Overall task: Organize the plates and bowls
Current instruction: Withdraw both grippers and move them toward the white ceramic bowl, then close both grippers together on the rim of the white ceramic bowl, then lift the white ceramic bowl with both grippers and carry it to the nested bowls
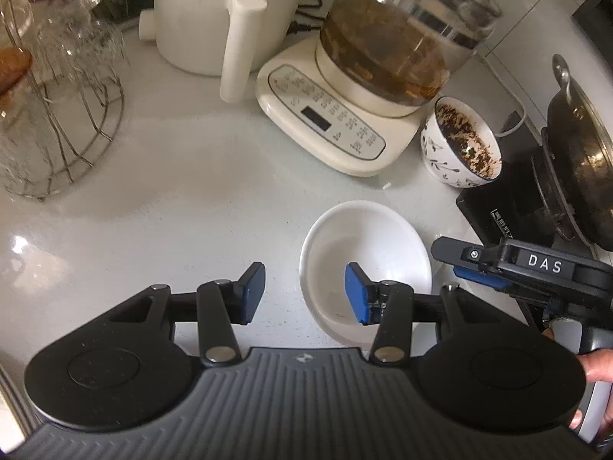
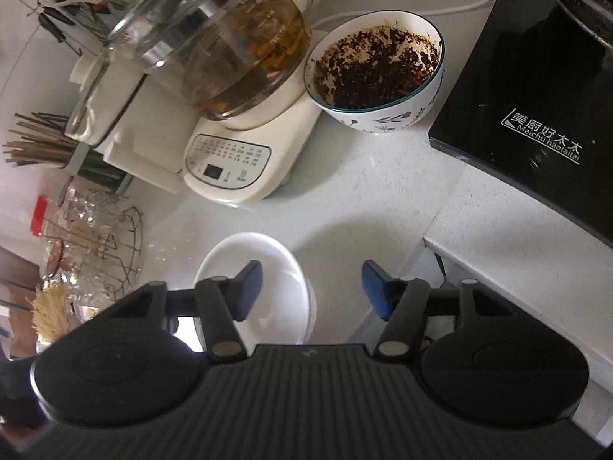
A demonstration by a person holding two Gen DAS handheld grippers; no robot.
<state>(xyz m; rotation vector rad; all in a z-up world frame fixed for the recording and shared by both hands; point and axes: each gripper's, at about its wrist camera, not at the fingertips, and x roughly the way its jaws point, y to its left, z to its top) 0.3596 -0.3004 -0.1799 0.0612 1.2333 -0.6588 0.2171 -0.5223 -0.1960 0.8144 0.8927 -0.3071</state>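
From the left wrist, the left claw (image 1: 304, 293) is seen spread, with nothing pinched between its blue pads. A white bowl (image 1: 366, 253) lies on the pale desk (image 1: 172, 199) just ahead and to the right of the claw; the right-hand finger (image 1: 358, 295) is seen over the bowl's near side, while the left-hand one stands over bare desk. Whether the pad touches the bowl cannot be told. The right claw (image 1: 465, 266) is seen just right of the bowl, close to its rim. Further ahead and to the right, a patterned bowl (image 1: 459, 142) smeared with dark residue is seen beside a cream kettle base (image 1: 325, 126).

From the right wrist, the right claw (image 2: 312, 289) is likewise seen spread and empty. The white bowl (image 2: 256, 264) lies ahead and to the left; its right part is overlapped by the left-hand finger (image 2: 249, 287), and the right-hand finger stands over the desk (image 2: 364, 199), well clear of the bowl. The patterned bowl (image 2: 375, 69) is seen far ahead, between the kettle base (image 2: 237, 161) and a black cooktop (image 2: 536, 115).
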